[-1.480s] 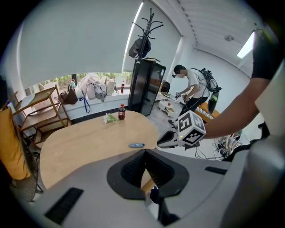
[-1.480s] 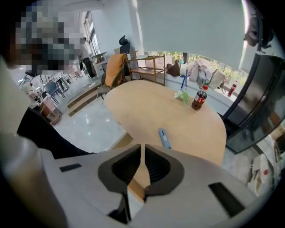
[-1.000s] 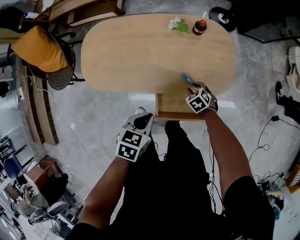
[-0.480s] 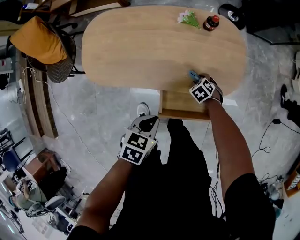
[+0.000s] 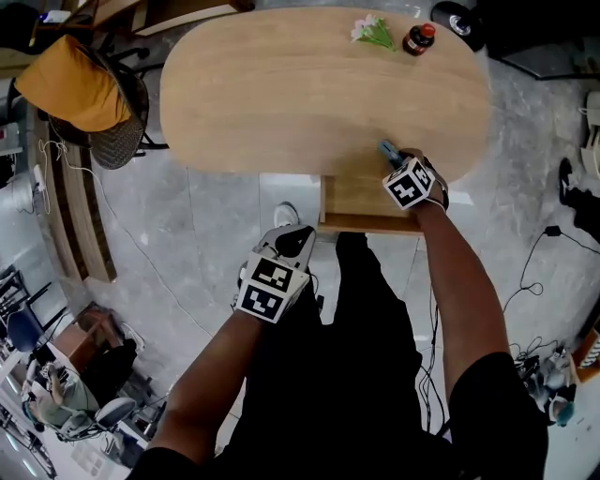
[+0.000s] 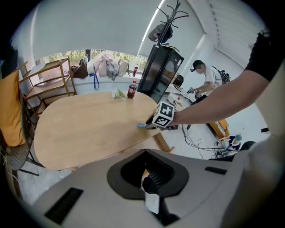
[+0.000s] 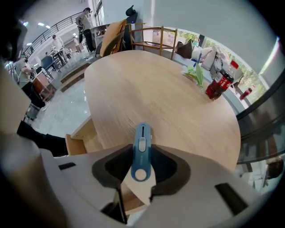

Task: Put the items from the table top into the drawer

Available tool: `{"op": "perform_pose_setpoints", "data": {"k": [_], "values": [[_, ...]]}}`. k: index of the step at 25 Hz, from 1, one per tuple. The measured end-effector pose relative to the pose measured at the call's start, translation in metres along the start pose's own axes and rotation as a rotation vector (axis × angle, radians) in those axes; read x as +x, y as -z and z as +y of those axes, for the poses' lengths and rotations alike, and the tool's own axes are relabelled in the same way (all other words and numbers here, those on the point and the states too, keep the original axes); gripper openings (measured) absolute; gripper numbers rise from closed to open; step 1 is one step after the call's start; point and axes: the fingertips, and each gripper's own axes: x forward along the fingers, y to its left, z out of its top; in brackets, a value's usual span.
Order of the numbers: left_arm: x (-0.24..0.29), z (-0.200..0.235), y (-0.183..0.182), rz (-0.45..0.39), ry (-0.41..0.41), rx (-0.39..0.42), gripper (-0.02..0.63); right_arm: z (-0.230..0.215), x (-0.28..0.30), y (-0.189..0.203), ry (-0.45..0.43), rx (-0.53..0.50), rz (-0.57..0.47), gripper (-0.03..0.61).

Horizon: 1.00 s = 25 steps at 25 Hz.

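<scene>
The table (image 5: 281,103) has its drawer (image 5: 361,202) open under the near edge. The right gripper (image 5: 396,161) stands above this edge; its jaws have just been closing and press on the blue cutter (image 7: 141,151) between them. The left gripper (image 5: 286,242), jaws together and empty, hangs off the table. I would bring the cutter low into the drawer before release. 1 bottle (image 5: 418,38) and flowers (image 5: 373,31) wait far off.

Oval wood table (image 5: 309,94), 12 o'clock. Grey polished stone floor (image 5: 216,234), 9 o'clock. Mesh chair (image 5: 117,145) under orange cloth (image 5: 70,89), 10 o'clock. Beyond the table: wood shelf (image 6: 44,84), window (image 6: 64,55), black cabinet (image 6: 162,73), coat stand (image 6: 171,13). Daylight.
</scene>
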Motion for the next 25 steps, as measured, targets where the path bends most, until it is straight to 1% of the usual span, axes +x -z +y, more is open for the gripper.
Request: {"op": "perform_pose_setpoints", "data": {"k": [5,9,11,14,18,21,25], "values": [[-0.001,-0.001,0.002,0.014,0.024,0.029,0.002,0.027,-0.023,0.012,-0.025,0.118,-0.053,0.118],[-0.003,-0.003,0.006,0.027,0.04,0.055,0.002,0.066,-0.033,0.026,-0.07,0.177,-0.088,0.117],[-0.003,-0.006,0.011,0.038,0.05,0.065,0.002,0.09,-0.033,0.037,-0.096,0.169,-0.084,0.117],[-0.001,-0.009,0.018,0.054,0.062,0.078,0.002,0.123,-0.022,0.053,-0.134,0.118,-0.048,0.117],[0.004,-0.008,0.026,0.067,0.067,0.068,0.002,0.141,0.005,0.064,-0.16,0.076,-0.004,0.117],[0.008,-0.002,0.032,0.072,0.057,0.056,0.002,0.138,0.034,0.067,-0.143,0.053,0.018,0.117],[0.008,0.006,0.039,0.068,0.037,0.024,0.002,0.126,0.074,0.069,-0.077,0.02,0.016,0.117]]}}
